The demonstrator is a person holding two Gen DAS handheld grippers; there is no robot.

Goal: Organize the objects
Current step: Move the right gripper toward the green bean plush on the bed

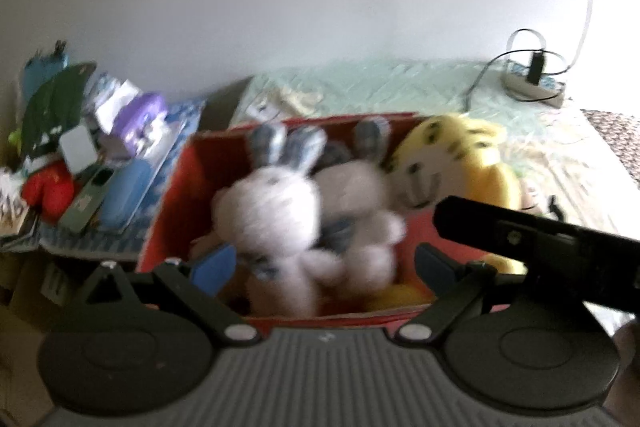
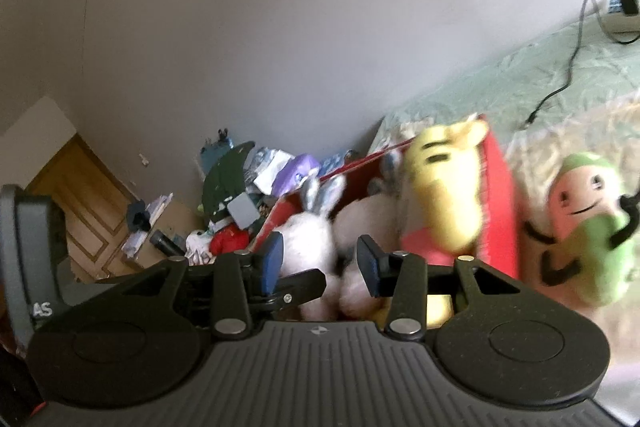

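With both grippers' fingers apart and empty above the box, lift clear without snagging the rabbits.

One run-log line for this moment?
left gripper: open, empty | right gripper: open, empty | red box: two white rabbit plushies, yellow plush | green plush: outside

The right hand-held gripper hangs with jaws apart before an open red cardboard box holding two white plush rabbits and a yellow plush toy; a pink-and-green plush figure lies beside the box on the bed.
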